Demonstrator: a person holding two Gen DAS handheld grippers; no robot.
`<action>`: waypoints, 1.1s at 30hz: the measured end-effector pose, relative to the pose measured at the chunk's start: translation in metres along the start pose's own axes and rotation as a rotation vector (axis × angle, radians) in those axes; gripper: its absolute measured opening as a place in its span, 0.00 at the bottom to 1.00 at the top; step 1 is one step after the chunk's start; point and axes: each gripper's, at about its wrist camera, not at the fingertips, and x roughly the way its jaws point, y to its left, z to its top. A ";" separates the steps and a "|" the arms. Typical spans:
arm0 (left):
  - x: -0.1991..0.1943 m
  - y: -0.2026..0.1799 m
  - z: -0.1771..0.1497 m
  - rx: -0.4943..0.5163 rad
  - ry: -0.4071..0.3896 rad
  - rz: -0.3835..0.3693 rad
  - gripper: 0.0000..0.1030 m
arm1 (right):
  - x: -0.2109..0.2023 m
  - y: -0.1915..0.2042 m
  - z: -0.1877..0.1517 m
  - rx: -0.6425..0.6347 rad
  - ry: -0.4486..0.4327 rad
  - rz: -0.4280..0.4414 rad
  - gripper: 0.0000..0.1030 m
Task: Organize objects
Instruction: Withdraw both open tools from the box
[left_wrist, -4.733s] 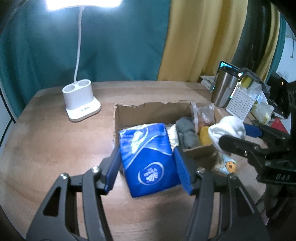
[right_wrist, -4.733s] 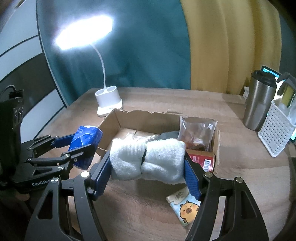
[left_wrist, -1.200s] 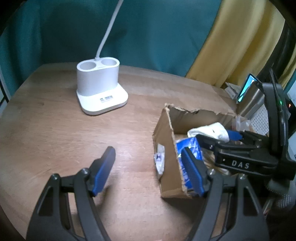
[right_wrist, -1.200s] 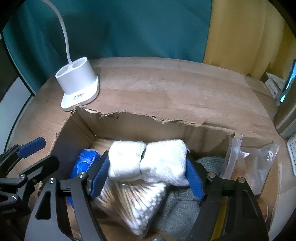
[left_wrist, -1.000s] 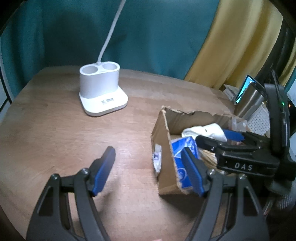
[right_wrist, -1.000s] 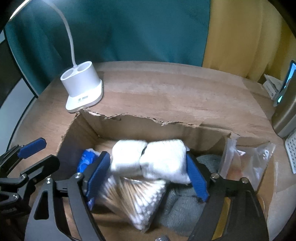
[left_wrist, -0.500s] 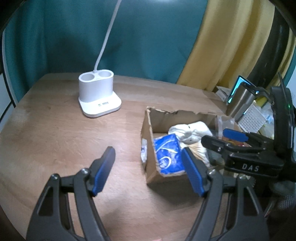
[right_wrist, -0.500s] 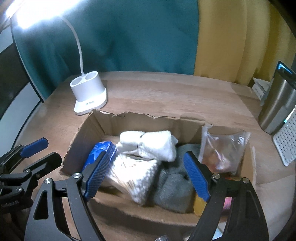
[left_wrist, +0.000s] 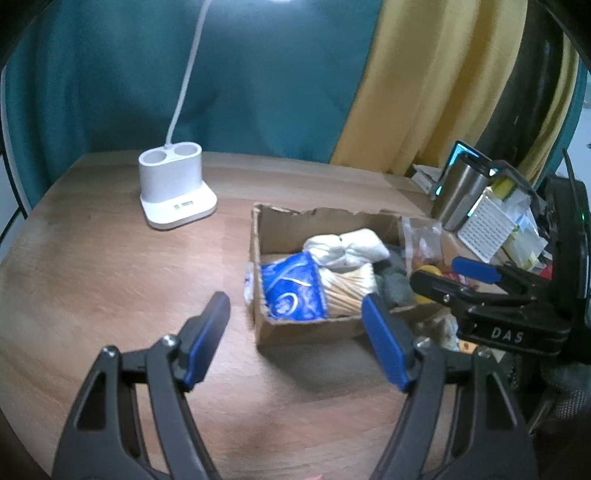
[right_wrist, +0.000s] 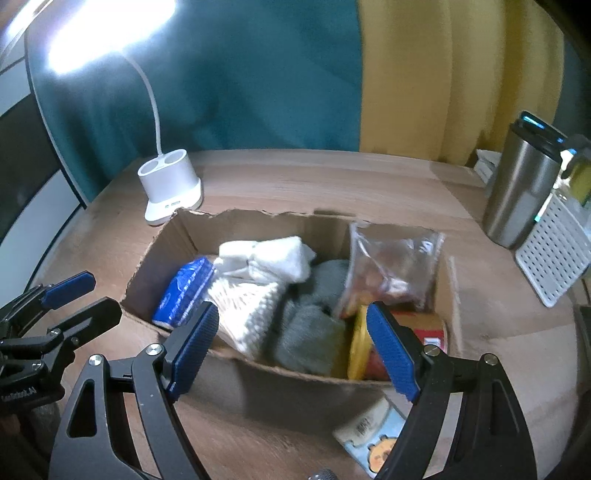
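Cardboard is the material of the box (right_wrist: 258, 363) in the middle of the worktop (left_wrist: 110, 258), and most things are already in it: the blue tissue pack (right_wrist: 183, 290) at its left end, the bag of cotton swabs (right_wrist: 245, 308) beside it, the white socks (right_wrist: 266, 256) on top, the grey cloth (right_wrist: 310, 328) and the clear snack bag (right_wrist: 388, 266) to the right. Both tongs are released and carry nothing; the left tongs (left_wrist: 295, 338) hang before the near left corner of the box, and the right tongs (right_wrist: 291, 345) hang over its near wall. One thing seems left outside: the small packet with a cartoon animal (right_wrist: 369, 439), flat on the wood just before the box (partly hidden by the right finger). My judgement is that this packet comes next. It is thin and lies flat, so the right tongs should come low, take it by its two long edges, and lift it over the torn wall into the free place near the yellow can (right_wrist: 358, 343).
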 end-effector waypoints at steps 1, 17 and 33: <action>-0.001 -0.002 -0.001 0.002 0.000 -0.002 0.73 | -0.003 -0.002 -0.002 0.004 -0.003 -0.004 0.82; -0.007 -0.036 -0.020 0.043 0.014 -0.022 0.73 | -0.034 -0.026 -0.036 0.054 -0.030 -0.035 0.82; -0.010 -0.061 -0.041 0.056 0.040 -0.023 0.73 | -0.050 -0.050 -0.078 0.086 -0.005 -0.050 0.82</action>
